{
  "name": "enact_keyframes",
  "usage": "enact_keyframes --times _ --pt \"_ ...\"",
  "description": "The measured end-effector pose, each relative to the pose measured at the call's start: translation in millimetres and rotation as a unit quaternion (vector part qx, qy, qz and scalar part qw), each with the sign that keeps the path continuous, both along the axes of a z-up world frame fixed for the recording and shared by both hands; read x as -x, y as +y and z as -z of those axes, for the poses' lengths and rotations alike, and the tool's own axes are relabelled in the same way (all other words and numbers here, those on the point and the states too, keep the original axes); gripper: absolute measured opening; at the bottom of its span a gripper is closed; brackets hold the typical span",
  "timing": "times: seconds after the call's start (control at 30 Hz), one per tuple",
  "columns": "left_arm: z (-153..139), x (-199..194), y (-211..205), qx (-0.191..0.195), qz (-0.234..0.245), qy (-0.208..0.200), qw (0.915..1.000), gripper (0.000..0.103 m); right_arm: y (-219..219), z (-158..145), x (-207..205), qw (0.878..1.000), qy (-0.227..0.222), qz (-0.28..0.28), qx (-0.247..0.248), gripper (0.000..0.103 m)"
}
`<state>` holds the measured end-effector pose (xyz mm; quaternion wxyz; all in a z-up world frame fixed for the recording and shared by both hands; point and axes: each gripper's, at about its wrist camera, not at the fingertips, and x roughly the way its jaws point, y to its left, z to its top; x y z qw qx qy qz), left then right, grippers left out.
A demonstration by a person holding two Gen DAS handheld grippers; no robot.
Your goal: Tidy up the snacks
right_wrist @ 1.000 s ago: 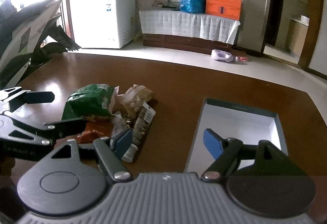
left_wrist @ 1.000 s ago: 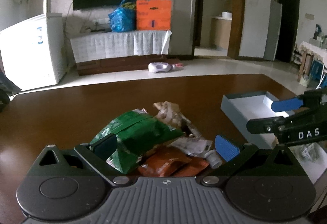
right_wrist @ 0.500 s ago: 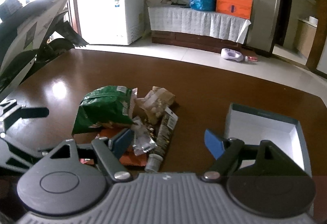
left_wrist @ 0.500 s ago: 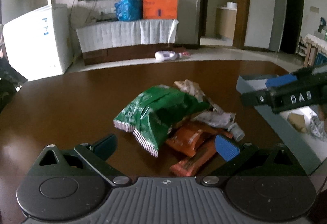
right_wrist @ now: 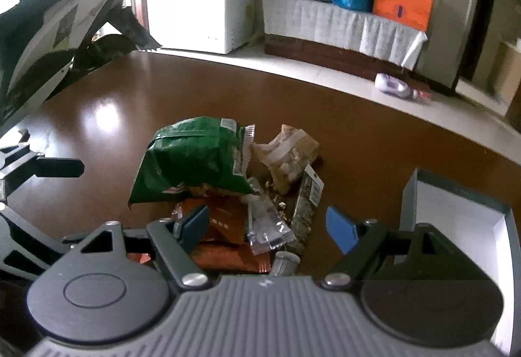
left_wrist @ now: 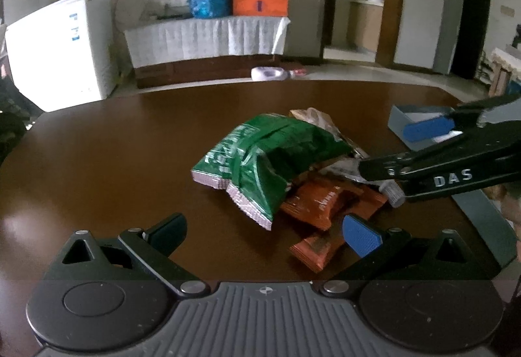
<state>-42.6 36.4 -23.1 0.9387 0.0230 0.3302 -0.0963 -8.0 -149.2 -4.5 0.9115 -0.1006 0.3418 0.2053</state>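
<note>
White capital letters "DAS" stand on the black metal arm of the right gripper (left_wrist: 426, 155). The printing on the crumpled green foil snack bag (left_wrist: 260, 158) is too blurred to read.

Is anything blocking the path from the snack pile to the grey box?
Nothing visible does. Bare brown table lies between the snack pile and the grey box. The open right gripper hovers over the pile's near edge.

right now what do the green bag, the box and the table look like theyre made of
Green bag: thin plastic film, glossy; it crinkles and catches highlights, with a crimped edge.
Box: likely cardboard, matte grey outside and white inside, with thin straight walls.
Table: probably varnished wood or veneer, dark brown, mirroring the window light.
</note>
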Motion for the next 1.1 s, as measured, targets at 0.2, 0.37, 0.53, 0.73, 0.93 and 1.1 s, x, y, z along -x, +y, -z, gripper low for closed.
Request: enact_keyframes --times 0.2,0.37,0.53,0.73,0.93,1.1 --pt "0.4 3.8 -11.0 0.015 0.049 -0.012 0.9986 0.103 -1.1 6.0 -5.1 1.0 -0.007 0.003 0.011 0.08" --pt "6.0 0.3 -26.6 -0.001 0.077 -0.02 0.9969 0.103 -8.6 5.8 -9.6 1.0 -0.006 0.019 0.0 0.08" --pt "18.8 -5.9 -35.0 0.0 0.096 -0.001 0.9954 0.1 -16.1 9.0 -13.6 1.0 -0.001 0.026 -0.008 0.08" --pt "32.3 -17.9 -40.7 0.014 0.117 0.031 0.9926 0.095 -21.5 13.9 -16.4 1.0 0.005 0.026 -0.014 0.08" --pt "39.5 -27.8 -49.2 0.013 0.131 0.046 0.9902 0.084 -25.7 14.6 -19.2 0.999 0.008 0.027 -0.02 0.08" --pt "41.1 -25.4 -58.5 -0.006 0.145 0.039 0.9886 0.074 -21.9 16.6 -21.5 1.0 0.009 0.02 -0.019 0.08"
